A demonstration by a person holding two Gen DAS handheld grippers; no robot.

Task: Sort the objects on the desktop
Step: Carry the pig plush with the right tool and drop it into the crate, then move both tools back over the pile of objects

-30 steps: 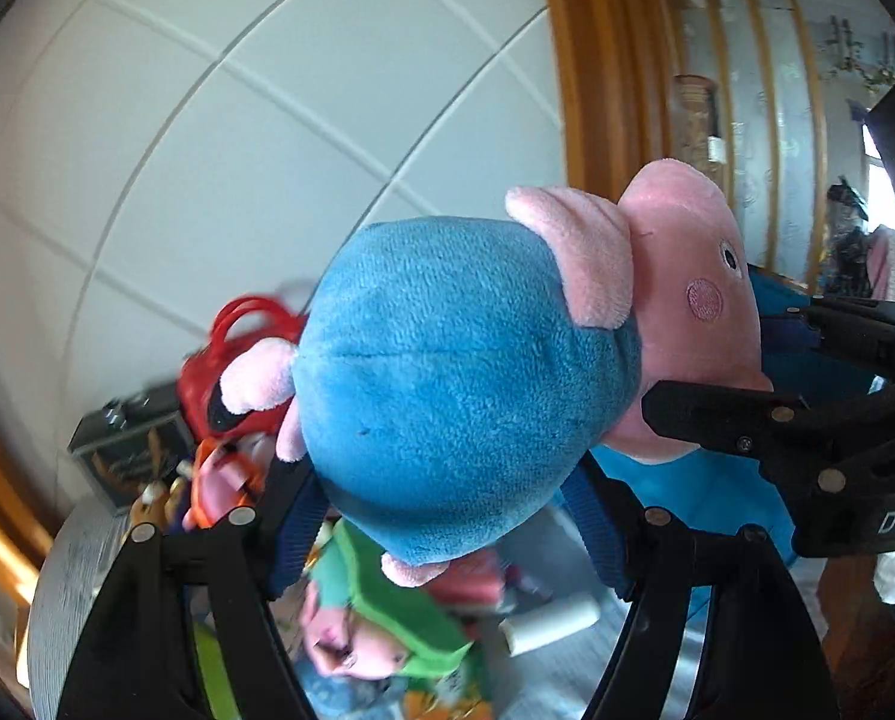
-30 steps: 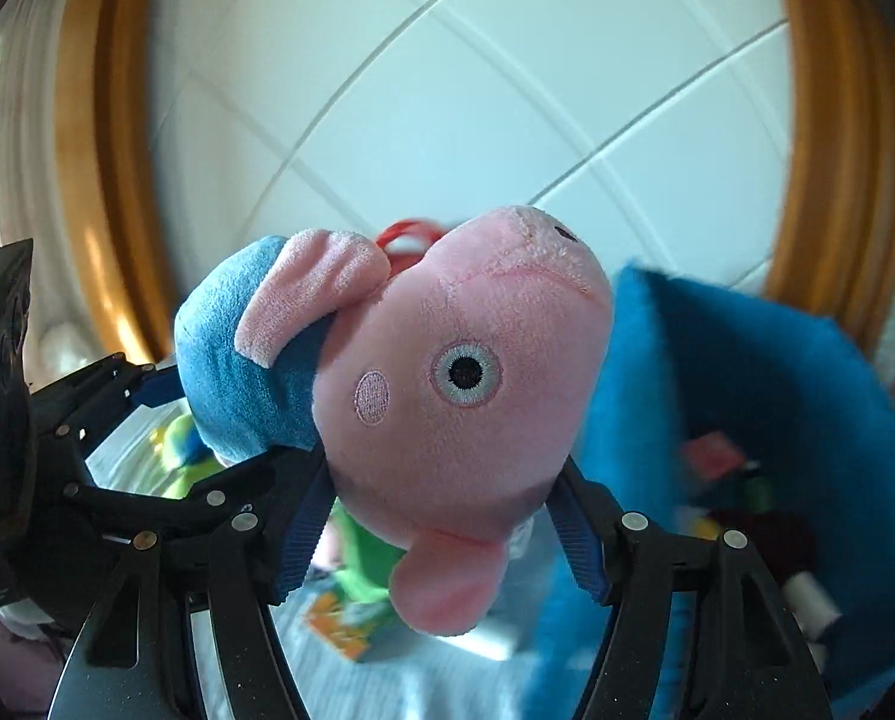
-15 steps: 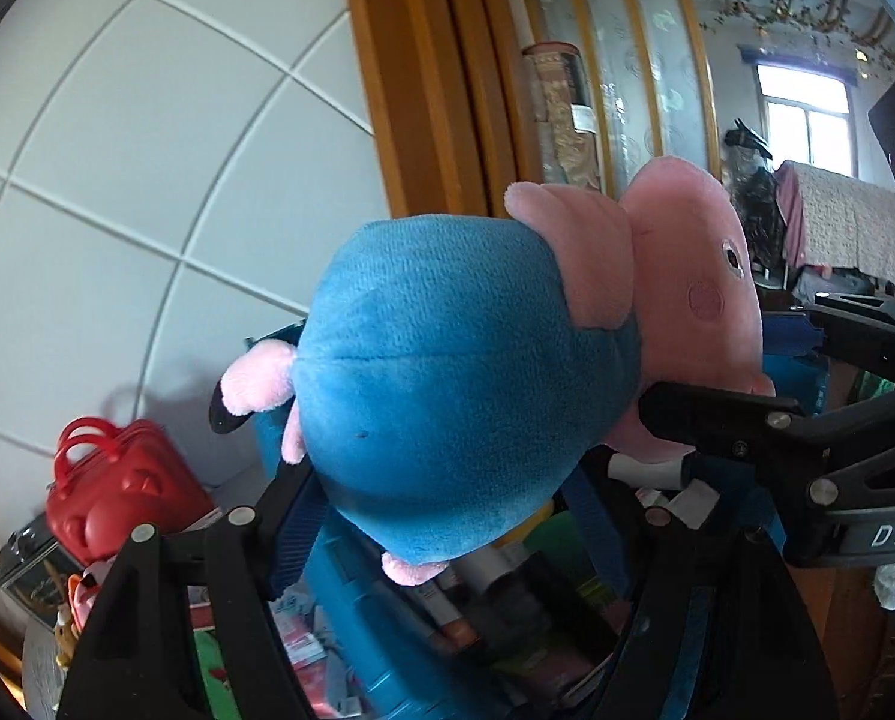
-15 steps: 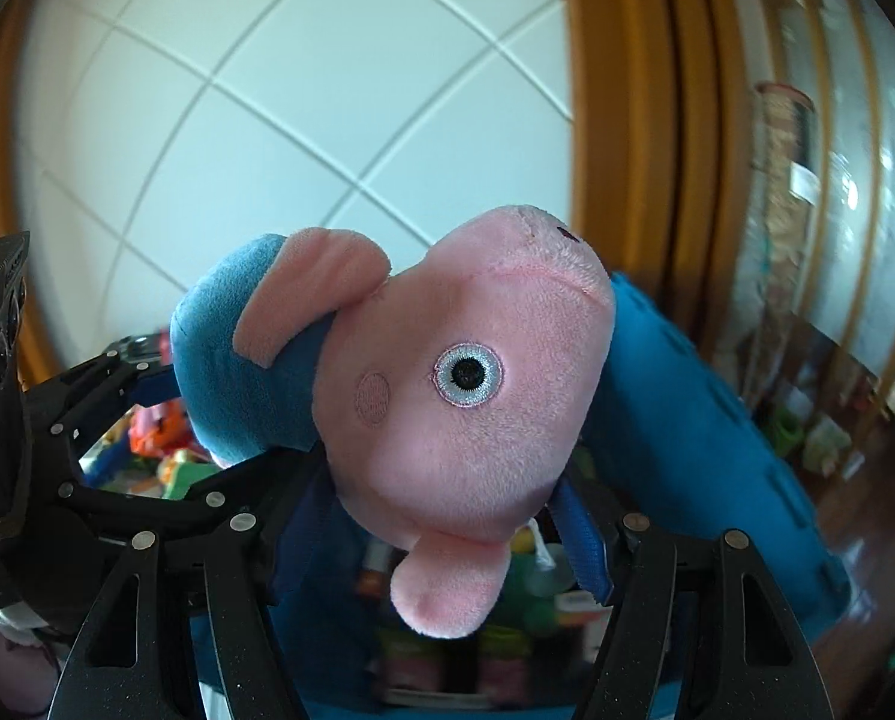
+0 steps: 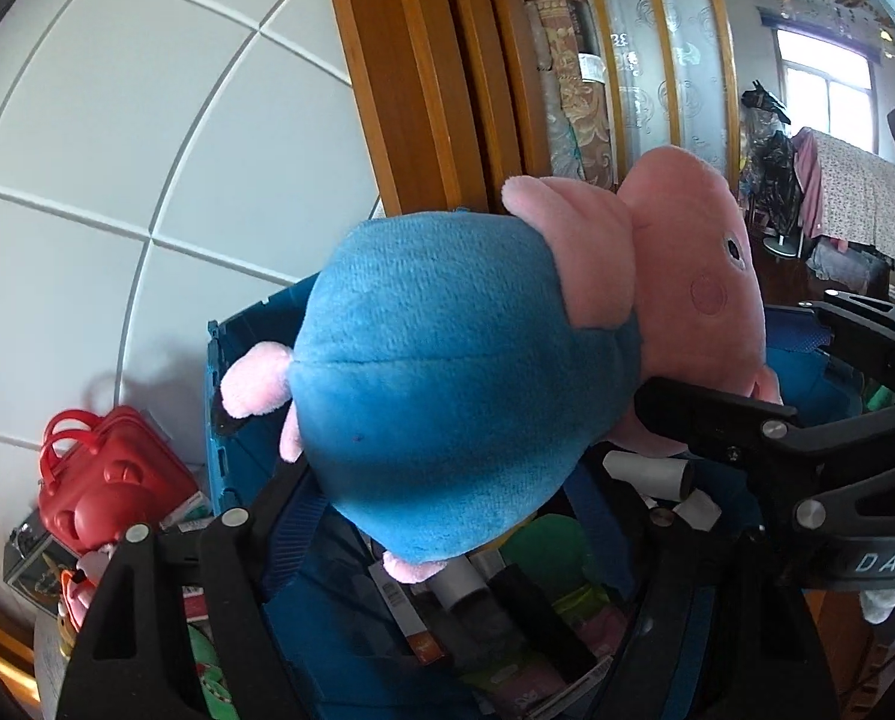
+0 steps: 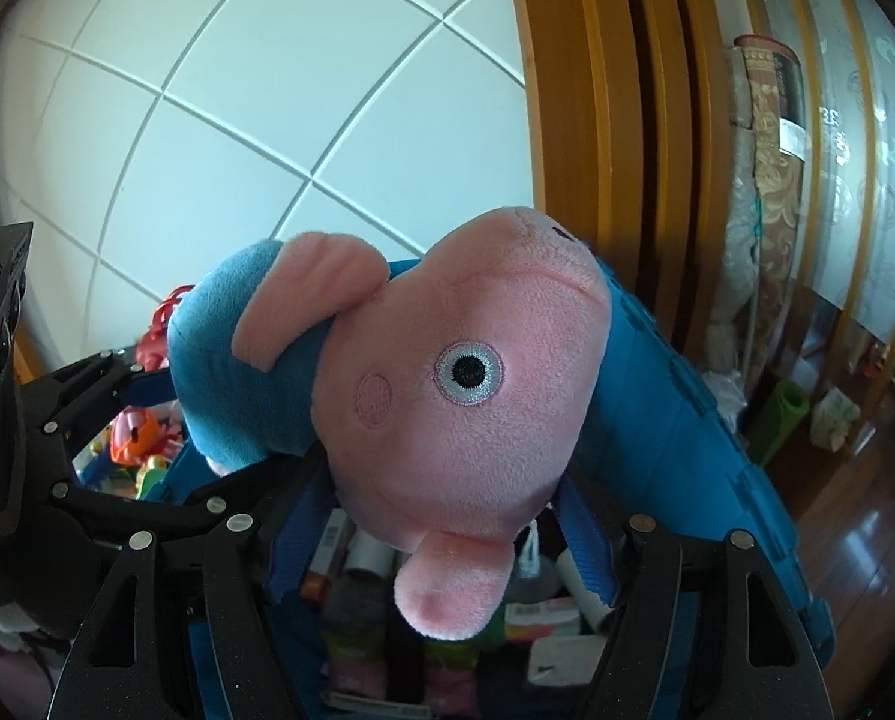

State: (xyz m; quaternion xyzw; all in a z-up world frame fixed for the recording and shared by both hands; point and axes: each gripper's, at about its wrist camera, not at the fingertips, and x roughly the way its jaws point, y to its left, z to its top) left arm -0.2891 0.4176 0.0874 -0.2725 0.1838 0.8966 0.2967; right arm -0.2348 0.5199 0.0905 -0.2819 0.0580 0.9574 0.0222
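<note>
A plush pig (image 5: pixel 447 384) with a blue body and pink head hangs in the air above a blue storage bin (image 5: pixel 215 420). My left gripper (image 5: pixel 441 486) has the blue body between its blue pads, and its jaws are opening. My right gripper (image 6: pixel 435 510) has the pink head (image 6: pixel 465 384) between its pads, and its jaws are opening too. The pads still touch the toy on both sides. The bin (image 6: pixel 675 420) below holds several rolls, boxes and packets. Each gripper shows at the edge of the other's view.
A red toy handbag (image 5: pixel 111 480) and small colourful toys (image 6: pixel 135 444) lie left of the bin on the table. A white tiled wall stands behind. A wooden door frame (image 5: pixel 423 90) and a rolled carpet (image 6: pixel 771 138) are to the right, with dark wooden floor (image 6: pixel 855 528) beyond.
Both grippers carried the pig to the right, from over the toys on the table to above the blue bin. The red handbag slid to the left of the view.
</note>
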